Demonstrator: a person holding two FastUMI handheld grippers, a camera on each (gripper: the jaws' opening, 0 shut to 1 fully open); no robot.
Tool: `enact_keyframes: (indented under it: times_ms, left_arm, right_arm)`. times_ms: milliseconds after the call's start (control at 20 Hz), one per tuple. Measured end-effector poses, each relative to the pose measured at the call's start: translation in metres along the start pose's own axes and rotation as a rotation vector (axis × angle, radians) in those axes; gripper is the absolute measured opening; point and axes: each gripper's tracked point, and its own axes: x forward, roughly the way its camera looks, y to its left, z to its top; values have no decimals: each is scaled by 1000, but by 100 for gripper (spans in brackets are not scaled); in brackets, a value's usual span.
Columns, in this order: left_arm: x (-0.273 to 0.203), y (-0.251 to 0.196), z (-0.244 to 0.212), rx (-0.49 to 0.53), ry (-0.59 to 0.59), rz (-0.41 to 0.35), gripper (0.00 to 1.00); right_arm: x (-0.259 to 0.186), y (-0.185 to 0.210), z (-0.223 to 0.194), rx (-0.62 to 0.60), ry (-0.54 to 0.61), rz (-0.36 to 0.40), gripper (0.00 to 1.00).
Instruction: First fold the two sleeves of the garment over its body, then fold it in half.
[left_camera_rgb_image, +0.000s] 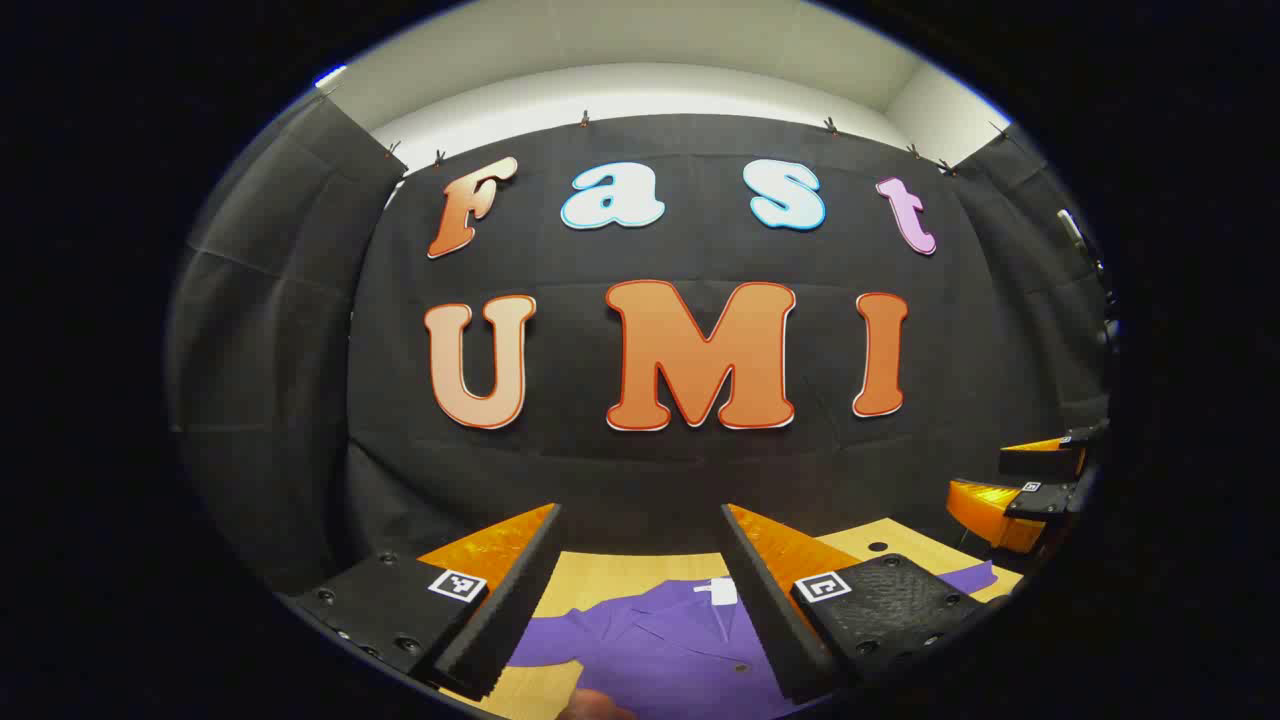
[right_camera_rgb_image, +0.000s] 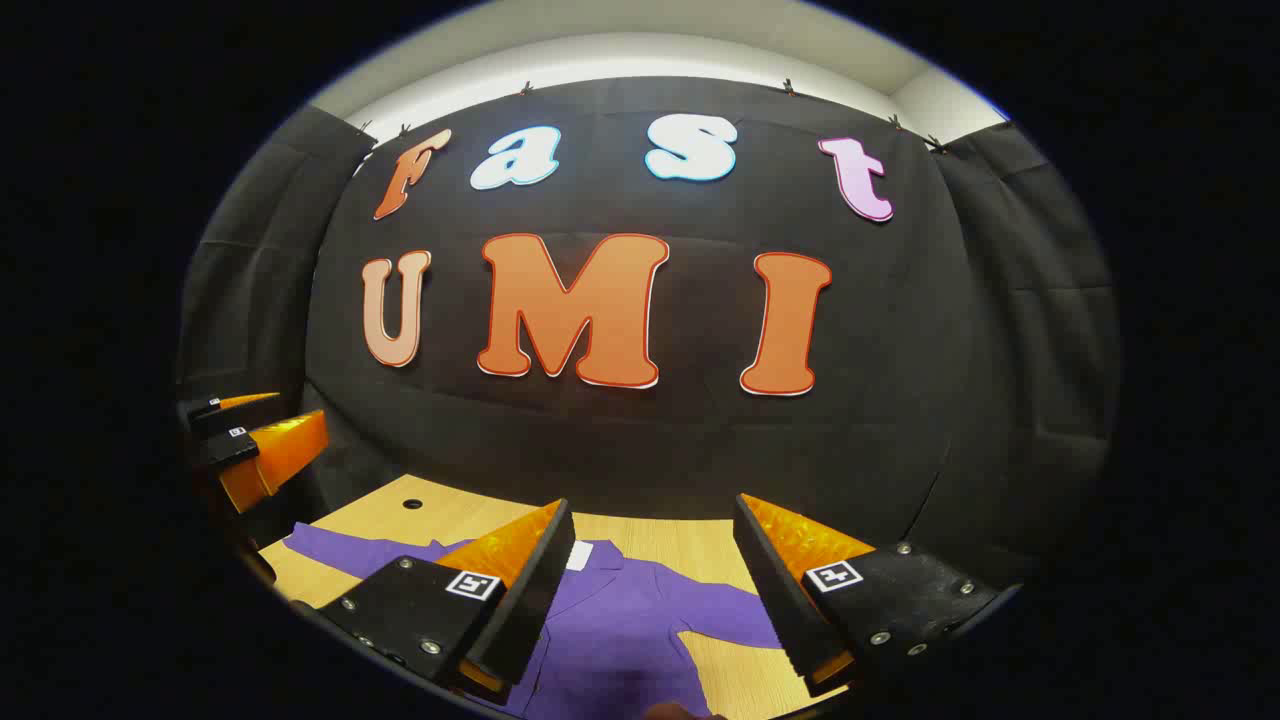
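Left gripper view: purple garment (left_camera_rgb_image: 670, 640) lies flat on the tabletop (left_camera_rgb_image: 600, 572), sleeves spread, no fold yet judged done; left tongs (left_camera_rgb_image: 640, 600) and right tongs (right_camera_rgb_image: 655, 590) both gape wide, holding nothing.

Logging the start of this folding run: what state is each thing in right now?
purple garment: spread flat on the table, sleeves out, nothing folded yet.
left gripper: open, holding nothing, above the garment.
right gripper: open, holding nothing, above the garment.
wooden table: bears the garment.
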Motion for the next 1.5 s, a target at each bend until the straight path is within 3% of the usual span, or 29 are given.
enact_keyframes:
  times_ms: [500,700,1050,1250,1500]
  left_arm:
    - [2,-2,-6,3,18,-8,96]
    - [1,8,-2,21,-3,42,96]
    - [2,7,-3,45,-7,46,96]
    - [2,4,-3,47,-10,37,96]
    - [3,6,-5,72,-10,48,96]
  right_arm:
    - [7,6,-15,-8,29,14,95]
    - [9,5,-18,-3,36,11,95]
    - [14,4,-23,-4,49,8,95]
    - [18,-4,-29,-13,56,-16,95]
    - [24,-26,-66,71,149,-58,95]
